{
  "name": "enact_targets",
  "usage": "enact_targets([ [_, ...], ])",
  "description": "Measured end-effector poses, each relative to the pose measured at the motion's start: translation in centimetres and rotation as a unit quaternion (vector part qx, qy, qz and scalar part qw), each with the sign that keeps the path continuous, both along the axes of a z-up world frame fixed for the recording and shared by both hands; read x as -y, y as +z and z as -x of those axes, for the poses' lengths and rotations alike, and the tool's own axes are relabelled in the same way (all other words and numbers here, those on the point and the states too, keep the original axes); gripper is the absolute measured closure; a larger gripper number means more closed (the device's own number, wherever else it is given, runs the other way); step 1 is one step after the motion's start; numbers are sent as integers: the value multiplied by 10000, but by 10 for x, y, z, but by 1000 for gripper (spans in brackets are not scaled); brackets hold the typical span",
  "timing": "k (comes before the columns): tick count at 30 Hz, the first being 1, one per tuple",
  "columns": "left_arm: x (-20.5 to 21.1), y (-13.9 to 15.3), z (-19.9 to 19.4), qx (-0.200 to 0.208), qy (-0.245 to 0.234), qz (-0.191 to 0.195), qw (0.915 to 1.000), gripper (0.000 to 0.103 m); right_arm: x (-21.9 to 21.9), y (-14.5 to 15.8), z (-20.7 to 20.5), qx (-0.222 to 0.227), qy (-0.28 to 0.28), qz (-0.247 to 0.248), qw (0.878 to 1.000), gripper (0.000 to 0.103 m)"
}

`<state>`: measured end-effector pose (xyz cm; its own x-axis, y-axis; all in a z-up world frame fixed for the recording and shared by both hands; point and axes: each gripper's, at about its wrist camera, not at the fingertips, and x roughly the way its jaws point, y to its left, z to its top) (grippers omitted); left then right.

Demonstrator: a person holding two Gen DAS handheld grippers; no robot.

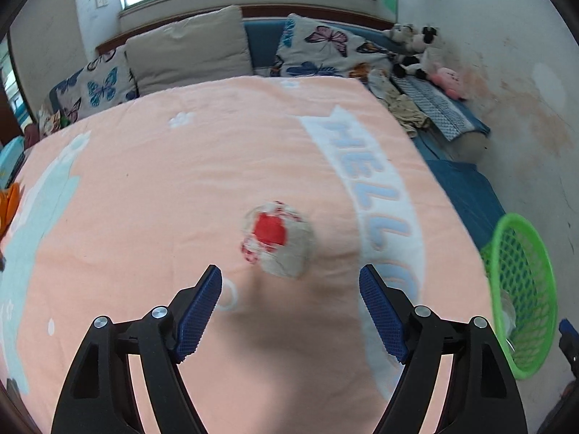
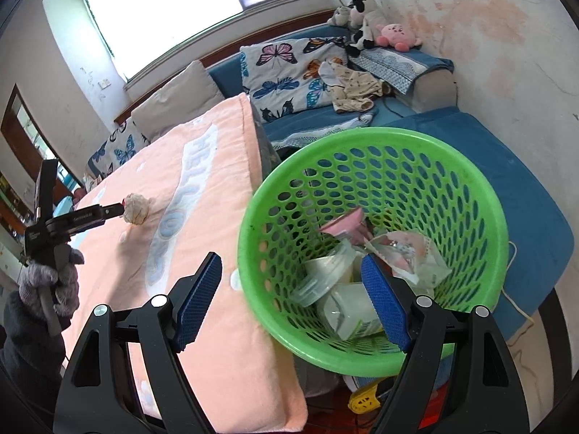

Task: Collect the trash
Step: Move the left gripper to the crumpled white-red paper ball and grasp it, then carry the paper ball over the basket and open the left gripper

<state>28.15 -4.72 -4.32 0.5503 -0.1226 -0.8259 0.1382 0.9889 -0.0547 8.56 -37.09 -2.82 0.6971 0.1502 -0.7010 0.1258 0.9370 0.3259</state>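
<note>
a crumpled, roundish paper wad (image 1: 278, 238) with red print is lying on the fuzzy peach blanket (image 1: 144, 188), showing no clear long axis. the left gripper (image 1: 289, 282) is gaping just short of it. the right gripper (image 2: 291, 271) is spread wide, empty, over the perforated green plastic basket (image 2: 470, 188).

Bright window (image 2: 170, 7), stained white wall (image 2: 506, 54), blue sofa (image 2: 488, 166), butterfly cushions (image 1: 318, 50)

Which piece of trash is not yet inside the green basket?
The crumpled paper ball with red print, lying alone on the pink blanket before the open left gripper; the other pieces already sit inside the green basket.
</note>
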Motion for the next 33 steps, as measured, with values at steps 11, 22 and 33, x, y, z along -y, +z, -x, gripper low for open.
enact_targets([
  [11,-11,-22,-26,-225,82,241,9994,32,-34,-1,-27,-53,376,94,9992,24],
  [22,-19,-29,-34,-316,-40,481,9983,64,-97,-2,-72,-43,1101,280,9935,24],
  [33,-40,-17,-20,-188,-19,603,9980,67,-161,-17,-131,-165,1787,550,9822,24],
])
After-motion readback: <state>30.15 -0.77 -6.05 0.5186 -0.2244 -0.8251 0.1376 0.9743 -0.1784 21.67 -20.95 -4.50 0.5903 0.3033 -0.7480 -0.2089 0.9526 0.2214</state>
